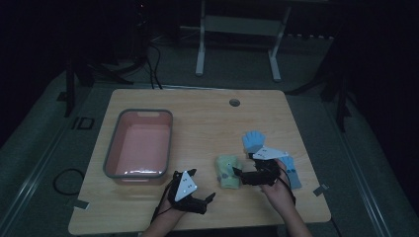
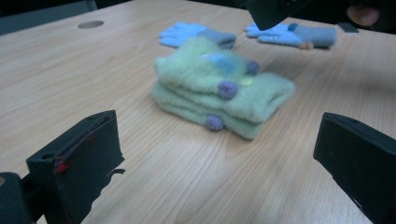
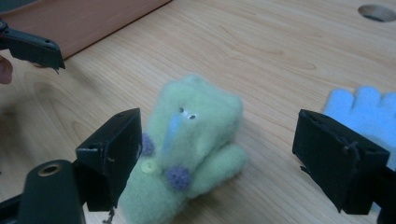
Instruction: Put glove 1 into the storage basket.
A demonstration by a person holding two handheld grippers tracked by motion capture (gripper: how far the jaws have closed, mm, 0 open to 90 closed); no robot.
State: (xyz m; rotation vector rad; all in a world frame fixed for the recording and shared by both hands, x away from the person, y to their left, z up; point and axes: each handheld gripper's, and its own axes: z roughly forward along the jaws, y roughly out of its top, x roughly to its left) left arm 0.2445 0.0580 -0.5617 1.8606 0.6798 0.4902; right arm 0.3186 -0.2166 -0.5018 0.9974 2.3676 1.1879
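"ID" marking on floor (image 1: 82, 123) beside table

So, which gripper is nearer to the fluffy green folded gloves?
Right. The right gripper is beside the fluffy green folded gloves, its open jaws pointing at them. The left gripper sits farther off, toward the table's near edge.

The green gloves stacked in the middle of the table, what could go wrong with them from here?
1. The green gloves lie loosely stacked with both grippers open; a grab by the left gripper might catch only the top glove and pull the pair apart.
2. The right gripper sits right beside the stack and could nudge it as it moves off.
3. The blue gloves lie apart from each other near the right gripper, so its cable might drag one.
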